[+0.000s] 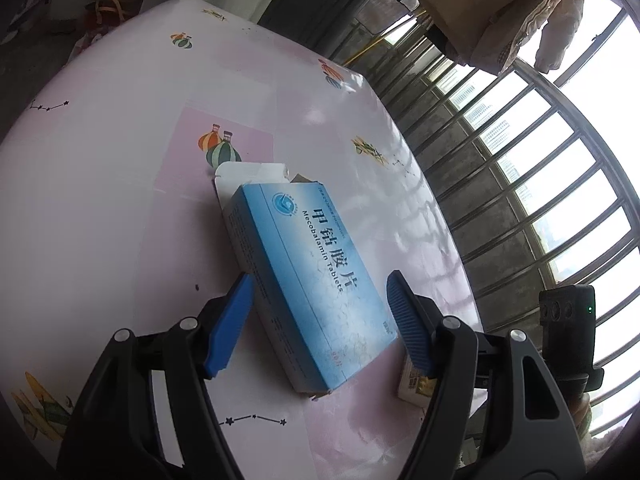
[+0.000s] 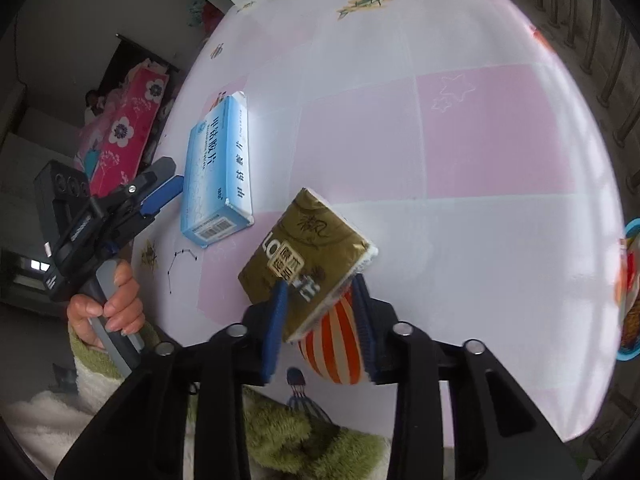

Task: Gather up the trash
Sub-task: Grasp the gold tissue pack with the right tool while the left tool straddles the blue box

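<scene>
A blue medicine box (image 1: pixel 308 276) with a torn open far flap lies on the pink patterned table (image 1: pixel 120 160). My left gripper (image 1: pixel 320 300) is open, its blue pads on either side of the box's near half, not pressing it. The box also shows in the right wrist view (image 2: pixel 218 172), with the left gripper (image 2: pixel 160 194) beside it. My right gripper (image 2: pixel 320 316) is shut on a gold tissue pack (image 2: pixel 308 256), held just above the table near its front edge. A corner of that pack (image 1: pixel 414 384) shows behind the left gripper's right finger.
A barred window railing (image 1: pixel 520 200) runs along the table's far right side. Clothes hang above it (image 1: pixel 500 12). A pink floral bundle (image 2: pixel 128 124) lies beyond the table's left edge. A colourful object (image 2: pixel 630 292) sits at the table's right edge.
</scene>
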Demonstrator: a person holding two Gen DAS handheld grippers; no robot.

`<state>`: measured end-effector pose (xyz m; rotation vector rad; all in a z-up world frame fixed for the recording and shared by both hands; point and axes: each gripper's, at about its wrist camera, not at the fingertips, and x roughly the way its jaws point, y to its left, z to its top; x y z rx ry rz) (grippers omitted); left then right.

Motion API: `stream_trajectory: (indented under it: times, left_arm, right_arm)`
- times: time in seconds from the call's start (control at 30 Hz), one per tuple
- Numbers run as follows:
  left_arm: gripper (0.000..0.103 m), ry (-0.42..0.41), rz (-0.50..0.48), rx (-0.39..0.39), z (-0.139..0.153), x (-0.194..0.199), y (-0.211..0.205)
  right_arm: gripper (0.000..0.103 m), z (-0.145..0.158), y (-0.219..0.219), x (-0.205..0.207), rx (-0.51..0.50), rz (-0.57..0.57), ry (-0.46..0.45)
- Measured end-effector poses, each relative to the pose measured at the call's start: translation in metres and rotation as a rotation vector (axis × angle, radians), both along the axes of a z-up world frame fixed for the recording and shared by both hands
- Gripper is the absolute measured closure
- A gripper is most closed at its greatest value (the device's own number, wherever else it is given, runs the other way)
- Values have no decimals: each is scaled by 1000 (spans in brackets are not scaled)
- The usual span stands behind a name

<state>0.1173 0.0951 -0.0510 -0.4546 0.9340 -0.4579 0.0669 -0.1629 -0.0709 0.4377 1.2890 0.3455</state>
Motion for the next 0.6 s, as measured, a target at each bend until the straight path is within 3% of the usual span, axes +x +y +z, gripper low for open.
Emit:
stream_trajectory:
  times: [0.23, 0.6]
  left_arm:
    - [42, 14, -26, 14, -6, 12, -7]
    - [45, 47, -38, 7, -13, 19, -8]
  right_arm:
    - [76, 1, 16, 36, 0, 28, -67]
    - [76, 10, 56, 56, -69, 255, -160]
